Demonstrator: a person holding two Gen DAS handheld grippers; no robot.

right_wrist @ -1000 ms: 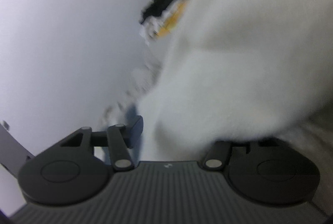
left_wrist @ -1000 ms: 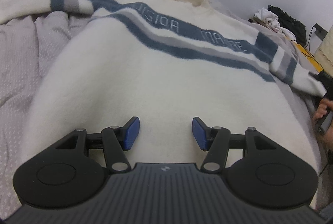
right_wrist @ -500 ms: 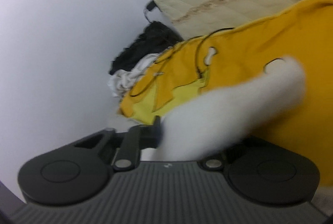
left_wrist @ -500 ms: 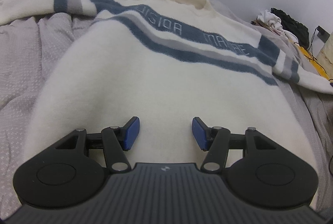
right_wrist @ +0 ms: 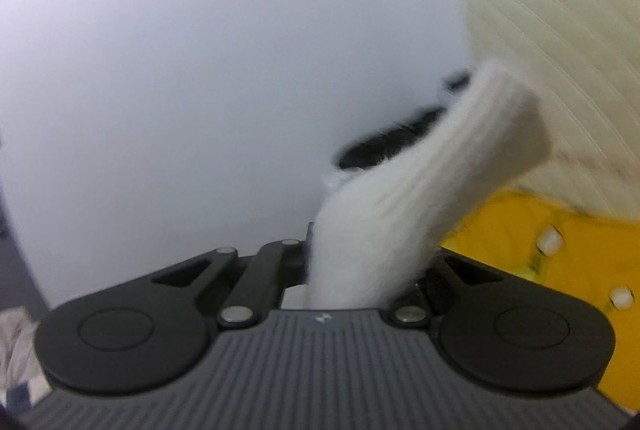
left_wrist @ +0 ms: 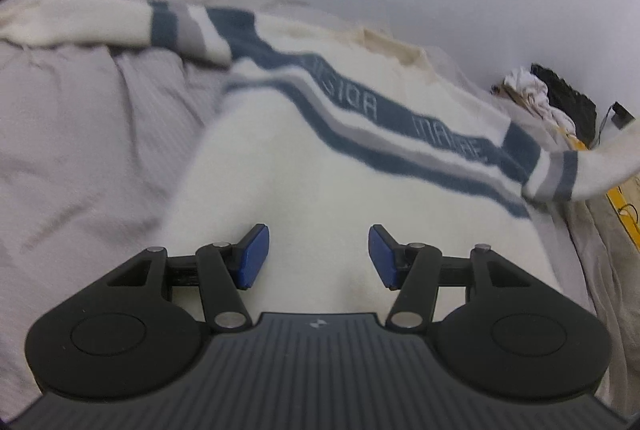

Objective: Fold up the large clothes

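Bedspread (left_wrist: 80,134): greyish-pink, rumpled, covers the bed to the left of and under the sweater; piled in folds at the far left.
Left sleeve (left_wrist: 80,20): cream with blue and grey bands near the shoulder; lies stretched out leftward on the bedspread.
Sweater (left_wrist: 320,166): large, cream, fuzzy; spread flat on the bed, collar at the far end, blue and grey stripes with lettering across the chest. Picture is motion-blurred.
Left gripper (left_wrist: 318,256): hangs over the lower body of the sweater; blue pads wide apart, nothing between them. Contact with the fabric cannot be judged.
Right sleeve (left_wrist: 600,162): lifted off the bed at the right edge of the left view, curving upward and out of frame.
Clothes pile (left_wrist: 552,98): white and black items near the wall, beyond the right shoulder of the sweater.
Right gripper (right_wrist: 352,270): closed on the cuff end of the right sleeve (right_wrist: 420,190); the cuff sticks up and to the right from between the fingers, which it hides.
Yellow cloth (right_wrist: 540,254): lower right of the right view, behind the cuff, blurred.
Wall (right_wrist: 200,70): plain white, fills the left of the right view.
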